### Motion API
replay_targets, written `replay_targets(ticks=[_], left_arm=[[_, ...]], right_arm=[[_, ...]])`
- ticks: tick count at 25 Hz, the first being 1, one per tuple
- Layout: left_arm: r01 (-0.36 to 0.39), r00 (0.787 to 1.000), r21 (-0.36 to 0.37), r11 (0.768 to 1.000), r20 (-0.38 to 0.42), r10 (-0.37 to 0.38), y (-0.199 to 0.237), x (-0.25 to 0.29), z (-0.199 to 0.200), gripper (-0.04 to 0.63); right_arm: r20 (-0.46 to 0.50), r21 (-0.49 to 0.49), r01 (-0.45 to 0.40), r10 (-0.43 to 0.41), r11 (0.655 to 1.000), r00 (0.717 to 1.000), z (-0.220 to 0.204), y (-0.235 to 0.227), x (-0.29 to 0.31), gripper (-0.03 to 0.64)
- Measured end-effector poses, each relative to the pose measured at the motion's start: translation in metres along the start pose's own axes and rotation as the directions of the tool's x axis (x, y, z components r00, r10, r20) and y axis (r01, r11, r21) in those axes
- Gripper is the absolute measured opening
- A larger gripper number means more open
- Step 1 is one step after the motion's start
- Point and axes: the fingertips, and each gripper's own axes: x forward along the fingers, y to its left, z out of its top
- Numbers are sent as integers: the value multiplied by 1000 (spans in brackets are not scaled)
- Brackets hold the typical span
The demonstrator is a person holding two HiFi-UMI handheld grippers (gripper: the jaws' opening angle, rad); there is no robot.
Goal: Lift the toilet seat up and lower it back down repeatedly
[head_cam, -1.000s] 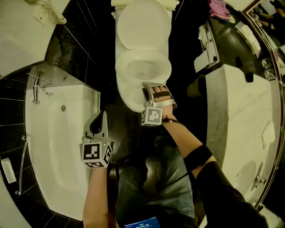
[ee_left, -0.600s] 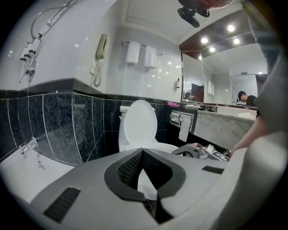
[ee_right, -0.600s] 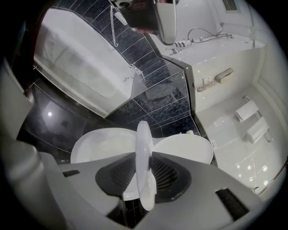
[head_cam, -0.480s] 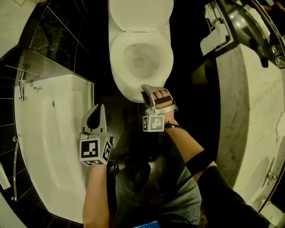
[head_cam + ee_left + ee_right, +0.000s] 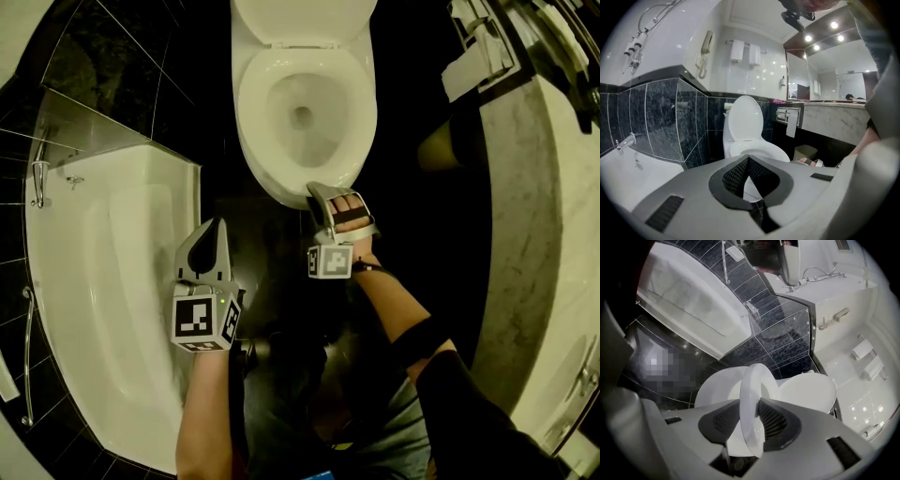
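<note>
Right gripper (image 5: 321, 190) grasping toilet seat (image 5: 752, 399) over bowl (image 5: 323, 112), jaws just opening, left gripper (image 5: 216, 225) clenched

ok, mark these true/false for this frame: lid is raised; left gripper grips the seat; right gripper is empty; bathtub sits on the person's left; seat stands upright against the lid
1. The toilet lid is raised. True.
2. The left gripper grips the seat. False: the left gripper hangs clear of the toilet, jaws together on nothing.
3. The right gripper is empty. False: the front rim of the toilet seat stands between the jaws of the right gripper, which have just been opening.
4. The bathtub sits on the person's left. True.
5. The seat stands upright against the lid. False: it is down at the bowl, apart from the lid.
</note>
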Motion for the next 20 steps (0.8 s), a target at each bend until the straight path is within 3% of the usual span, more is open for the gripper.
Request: replay_targets(ticks=[10,16,17,20], left_arm=[[8,1000,10,1000,-7,-8,-1,2,-9,-11],[14,1000,26,1000,-15,-13,-2,-11,19,-11],[16,1000,31,999,-18,-15,-2,-15,26,-11],[16,1000,36,999,-22,-15,3,-27,54,-11]], right_arm=[[-35,-11,-58,58,998,998,-13,37,18,152],[-92,-30,-118,115,993,989,-24,44,10,186],[-95,-28,-130,127,991,987,-24,42,3,144],[-101,-7,-138,137,990,985,-20,19,-21,142]])
